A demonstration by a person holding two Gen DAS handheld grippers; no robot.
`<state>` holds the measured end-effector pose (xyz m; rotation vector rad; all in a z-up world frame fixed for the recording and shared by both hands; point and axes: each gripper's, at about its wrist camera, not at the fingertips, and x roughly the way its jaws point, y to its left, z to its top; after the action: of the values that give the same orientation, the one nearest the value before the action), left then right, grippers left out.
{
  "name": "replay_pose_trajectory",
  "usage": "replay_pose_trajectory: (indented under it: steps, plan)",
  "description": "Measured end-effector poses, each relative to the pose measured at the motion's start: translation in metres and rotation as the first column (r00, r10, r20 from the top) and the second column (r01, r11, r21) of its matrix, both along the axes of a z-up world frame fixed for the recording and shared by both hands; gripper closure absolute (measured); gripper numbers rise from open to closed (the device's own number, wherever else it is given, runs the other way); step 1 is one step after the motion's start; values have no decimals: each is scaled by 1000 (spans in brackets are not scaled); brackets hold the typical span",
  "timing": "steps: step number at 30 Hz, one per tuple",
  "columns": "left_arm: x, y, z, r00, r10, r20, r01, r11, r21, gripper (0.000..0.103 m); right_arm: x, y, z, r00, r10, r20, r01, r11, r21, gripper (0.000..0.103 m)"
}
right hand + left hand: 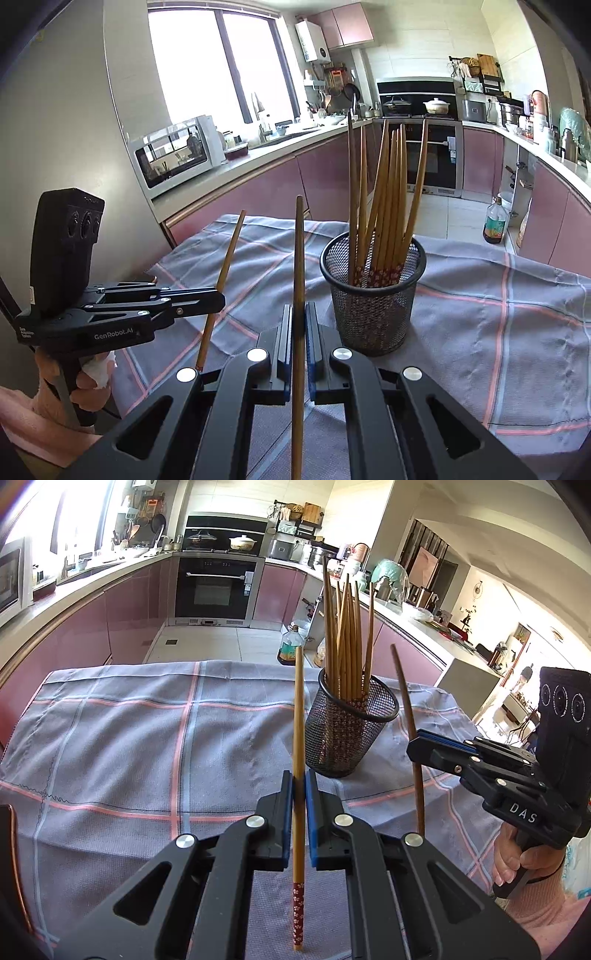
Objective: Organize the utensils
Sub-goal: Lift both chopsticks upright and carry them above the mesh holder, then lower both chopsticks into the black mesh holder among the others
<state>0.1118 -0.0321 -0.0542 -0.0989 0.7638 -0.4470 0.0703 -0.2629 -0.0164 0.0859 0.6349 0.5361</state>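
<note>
Left gripper [299, 775] clamps chopstick [298, 716]; mesh holder [351, 727] holds perhaps ten.

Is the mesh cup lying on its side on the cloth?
No. The mesh cup stands upright on the checked cloth, with a bundle of chopsticks sticking up out of it.

The right chopstick [298, 332] runs off the right wrist view's lower edge, its end unseen. In the left wrist view, the linkage hides its lower end. The cup's [347, 734] mesh veils the chopsticks' [347, 642] patterned ends.
</note>
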Motion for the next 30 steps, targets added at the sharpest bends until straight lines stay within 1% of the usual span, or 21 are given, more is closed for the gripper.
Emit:
replay_pose_trajectory:
  steps: [11,30]
  plan:
    - [-2,-7,15,999,-25,31,26,1000,-11,95,-5,-13,18,998,-34,61,31,998,45,98]
    - [4,-23,41,995,-42,94,44,999,-17,95,-4,-23,37,990,-62,128,54,997,61,98]
